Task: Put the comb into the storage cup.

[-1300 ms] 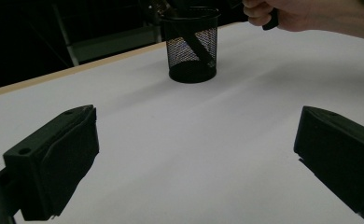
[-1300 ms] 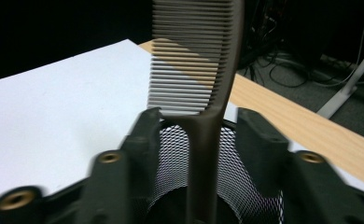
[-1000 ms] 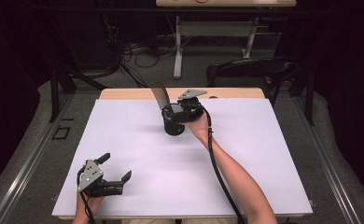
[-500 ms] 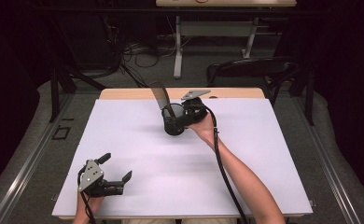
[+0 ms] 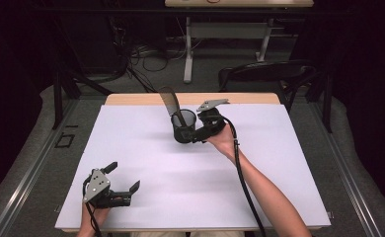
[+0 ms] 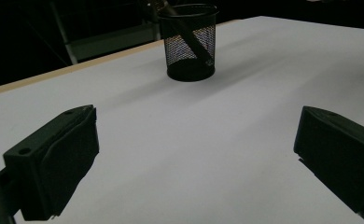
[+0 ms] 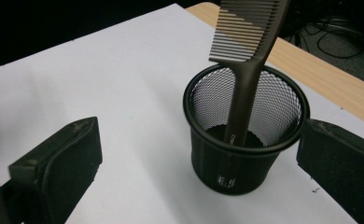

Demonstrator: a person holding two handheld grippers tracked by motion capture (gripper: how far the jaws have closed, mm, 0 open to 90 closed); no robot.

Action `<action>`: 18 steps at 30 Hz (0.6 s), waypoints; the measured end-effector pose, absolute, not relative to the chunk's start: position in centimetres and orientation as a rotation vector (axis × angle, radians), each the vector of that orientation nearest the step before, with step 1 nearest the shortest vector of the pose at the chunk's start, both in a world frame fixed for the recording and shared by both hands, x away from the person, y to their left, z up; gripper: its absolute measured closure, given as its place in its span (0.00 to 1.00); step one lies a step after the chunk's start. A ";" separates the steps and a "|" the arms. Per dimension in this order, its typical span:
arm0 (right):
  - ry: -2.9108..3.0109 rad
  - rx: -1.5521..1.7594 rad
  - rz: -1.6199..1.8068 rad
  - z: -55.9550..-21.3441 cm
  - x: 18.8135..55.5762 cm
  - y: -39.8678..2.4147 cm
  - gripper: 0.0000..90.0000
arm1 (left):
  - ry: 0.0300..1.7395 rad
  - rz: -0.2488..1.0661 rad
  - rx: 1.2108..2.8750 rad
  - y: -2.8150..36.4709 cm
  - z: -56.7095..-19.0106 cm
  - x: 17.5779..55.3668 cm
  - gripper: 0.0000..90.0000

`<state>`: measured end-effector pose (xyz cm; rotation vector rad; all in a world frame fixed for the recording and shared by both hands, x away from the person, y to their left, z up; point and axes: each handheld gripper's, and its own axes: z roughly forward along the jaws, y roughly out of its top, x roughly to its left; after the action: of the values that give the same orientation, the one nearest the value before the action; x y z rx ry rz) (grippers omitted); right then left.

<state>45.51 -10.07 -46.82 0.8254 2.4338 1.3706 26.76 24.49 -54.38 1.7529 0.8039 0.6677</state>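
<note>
Jaws of the right gripper [image 5: 193, 134] stand wide apart and have just been opening; in the right gripper view the round black wire-mesh cup [image 7: 245, 135] sits between the 2 black pads [image 7: 61, 168], nearer the right-hand pad, with no pad pressing on it. Nothing is held. Cup stands upright on the white table sheet [image 5: 146, 148], toward the far middle of the table, just beside the right gripper's tips in the high view.

Brown plastic comb [image 7: 250, 51] stands in the cup, handle end down on the mesh floor, toothed end up and out. Its long axis leans away from vertical, up and toward the table's far left in the high view, resting on the cup's rim.

Left gripper [image 5: 124, 185] rests at the near left corner of the sheet, jaws open and empty, well apart from the cup [image 6: 189, 42].

Judgement: right hand is by far the nearer. Any next move is a straight draw-back toward the person; the comb's lean points away from the gripper, so the withdrawal path looks free. Wooden far table edge [image 5: 131, 98] lies near behind the cup; broad open sheet to the left, right and front.
</note>
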 end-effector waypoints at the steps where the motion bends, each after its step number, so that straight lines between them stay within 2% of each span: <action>1: 2.436 0.826 1.371 -46.8 45.3 -10.2 0.00 | 0.806 0.664 1.753 24.5 -54.4 26.8 0.00; 18: 2.499 0.807 1.315 -48.0 42.5 -13.0 0.00 | 0.804 0.669 1.757 24.5 -54.5 26.7 0.00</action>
<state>42.47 -13.00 -47.98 0.8072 2.4990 1.3148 26.74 24.50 -54.53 1.7568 0.8044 0.6687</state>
